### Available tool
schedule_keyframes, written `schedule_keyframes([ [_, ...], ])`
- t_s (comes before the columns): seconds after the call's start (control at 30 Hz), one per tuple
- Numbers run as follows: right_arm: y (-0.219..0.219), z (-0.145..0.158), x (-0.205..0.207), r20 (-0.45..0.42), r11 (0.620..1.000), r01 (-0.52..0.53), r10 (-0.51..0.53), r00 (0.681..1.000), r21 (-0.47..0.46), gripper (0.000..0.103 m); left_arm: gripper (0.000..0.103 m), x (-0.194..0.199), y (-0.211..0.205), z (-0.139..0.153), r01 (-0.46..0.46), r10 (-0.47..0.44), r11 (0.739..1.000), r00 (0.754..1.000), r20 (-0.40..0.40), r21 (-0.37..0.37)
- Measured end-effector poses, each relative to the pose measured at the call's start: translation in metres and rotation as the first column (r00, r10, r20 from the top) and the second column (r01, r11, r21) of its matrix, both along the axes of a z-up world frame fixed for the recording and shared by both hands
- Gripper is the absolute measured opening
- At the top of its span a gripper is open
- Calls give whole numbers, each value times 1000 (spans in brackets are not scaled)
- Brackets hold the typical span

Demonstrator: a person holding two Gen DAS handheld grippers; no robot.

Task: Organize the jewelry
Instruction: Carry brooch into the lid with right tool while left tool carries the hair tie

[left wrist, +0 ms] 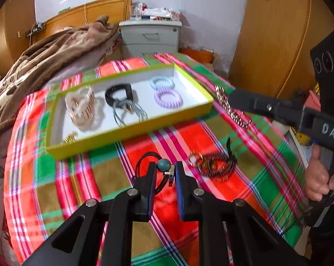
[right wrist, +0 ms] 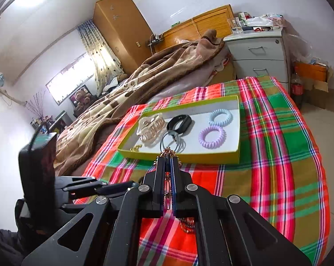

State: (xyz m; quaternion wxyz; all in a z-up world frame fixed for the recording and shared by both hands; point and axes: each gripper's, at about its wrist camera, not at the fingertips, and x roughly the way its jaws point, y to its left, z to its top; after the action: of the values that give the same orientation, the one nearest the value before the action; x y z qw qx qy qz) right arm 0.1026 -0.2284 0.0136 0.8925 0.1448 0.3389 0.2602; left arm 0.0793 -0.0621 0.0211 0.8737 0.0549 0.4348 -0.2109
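A yellow-rimmed white tray (left wrist: 190, 110) (right wrist: 238, 119) on a plaid cloth holds a cream hair claw (left wrist: 80, 106), a black band (left wrist: 119, 93), grey hair ties (left wrist: 129, 113), a blue coil tie (left wrist: 162, 82), a purple coil tie (left wrist: 168, 98) and a small gold piece (left wrist: 69, 137). My left gripper (left wrist: 165, 169) is open around a black cord hair tie with a teal bead (left wrist: 163, 164) on the cloth. My right gripper (right wrist: 167, 158) is shut on a gold chain (left wrist: 230, 108) (right wrist: 167, 180), held above the cloth by the tray's right end. A dark braided bracelet with gold rings (left wrist: 213, 165) lies on the cloth.
The plaid cloth (right wrist: 277, 155) covers the table. A bed with a brown blanket (right wrist: 127, 93) lies to the left. A grey drawer cabinet (right wrist: 260, 55) stands behind the table. A wooden wardrobe (left wrist: 273, 33) is at the right.
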Motion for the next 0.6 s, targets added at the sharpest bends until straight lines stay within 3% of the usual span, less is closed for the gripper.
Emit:
schedule_keyframes([
  [0.33, -3, 9, 25, 10, 1000, 14, -14, 1000, -10, 4, 17, 41, 19, 31, -51, 53, 998, 997, 48, -41],
  [0.6, -9, 5, 59, -3, 997, 64, -64, 998, -37, 4, 17, 85, 20, 38, -72, 75, 995, 996, 44, -75],
])
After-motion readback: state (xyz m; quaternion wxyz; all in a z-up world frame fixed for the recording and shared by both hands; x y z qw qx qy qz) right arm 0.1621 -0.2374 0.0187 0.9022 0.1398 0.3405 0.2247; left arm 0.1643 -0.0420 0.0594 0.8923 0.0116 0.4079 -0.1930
